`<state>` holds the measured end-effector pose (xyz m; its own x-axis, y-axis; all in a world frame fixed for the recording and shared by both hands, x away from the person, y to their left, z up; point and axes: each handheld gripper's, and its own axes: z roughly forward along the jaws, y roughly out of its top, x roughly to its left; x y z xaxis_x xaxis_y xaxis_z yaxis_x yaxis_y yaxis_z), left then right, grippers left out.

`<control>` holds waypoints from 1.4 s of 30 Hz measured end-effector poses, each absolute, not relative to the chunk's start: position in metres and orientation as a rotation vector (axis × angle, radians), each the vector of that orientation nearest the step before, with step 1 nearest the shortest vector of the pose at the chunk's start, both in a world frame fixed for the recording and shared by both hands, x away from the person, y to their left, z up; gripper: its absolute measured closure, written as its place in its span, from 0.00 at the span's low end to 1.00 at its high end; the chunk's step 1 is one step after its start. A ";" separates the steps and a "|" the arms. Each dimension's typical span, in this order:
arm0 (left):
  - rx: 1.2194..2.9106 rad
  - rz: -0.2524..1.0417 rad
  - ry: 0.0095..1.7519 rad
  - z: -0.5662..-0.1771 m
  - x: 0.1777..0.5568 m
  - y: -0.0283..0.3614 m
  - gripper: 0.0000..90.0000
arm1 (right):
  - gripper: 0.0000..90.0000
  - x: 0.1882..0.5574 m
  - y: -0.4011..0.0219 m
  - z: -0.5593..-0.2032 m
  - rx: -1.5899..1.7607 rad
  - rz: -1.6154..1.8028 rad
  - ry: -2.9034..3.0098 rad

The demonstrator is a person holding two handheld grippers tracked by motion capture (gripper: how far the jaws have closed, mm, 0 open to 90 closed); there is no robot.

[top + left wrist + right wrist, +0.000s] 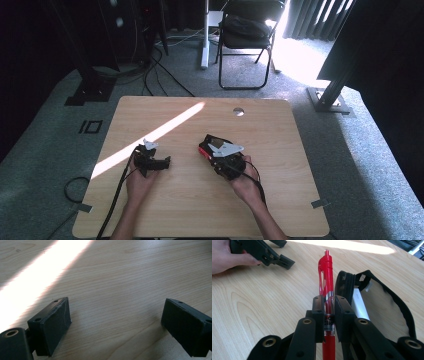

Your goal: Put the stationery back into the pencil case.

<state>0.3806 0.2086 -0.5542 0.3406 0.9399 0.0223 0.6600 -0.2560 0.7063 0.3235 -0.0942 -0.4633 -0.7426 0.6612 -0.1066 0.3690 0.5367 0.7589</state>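
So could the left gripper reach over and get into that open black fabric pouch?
Probably yes: the left gripper stands open, with bare wooden table between it and the open black fabric pouch.

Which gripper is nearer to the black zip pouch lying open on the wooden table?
The right. The right gripper, shut on a red plastic pen, is directly beside the black zip pouch. The left gripper, open, rests on the table apart from it.

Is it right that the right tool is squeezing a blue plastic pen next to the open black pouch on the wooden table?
Not quite: the plastic pen is red, not blue, as the right gripper view shows. The right tool is squeezing it next to the open black pouch on the wooden table.
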 end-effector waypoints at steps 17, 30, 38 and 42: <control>2.007 0.603 1.394 -0.554 0.381 0.209 0.10 | 0.89 0.329 -0.101 -0.460 0.866 1.054 2.381; 2.010 0.603 1.394 -0.554 0.381 0.209 0.10 | 0.89 0.336 -0.109 -0.459 0.888 1.055 2.371; 2.010 0.603 1.394 -0.554 0.381 0.209 0.10 | 0.89 0.340 -0.113 -0.459 0.889 1.047 2.372; 2.010 0.603 1.394 -0.554 0.381 0.209 0.10 | 0.89 0.342 -0.114 -0.458 0.888 1.052 2.370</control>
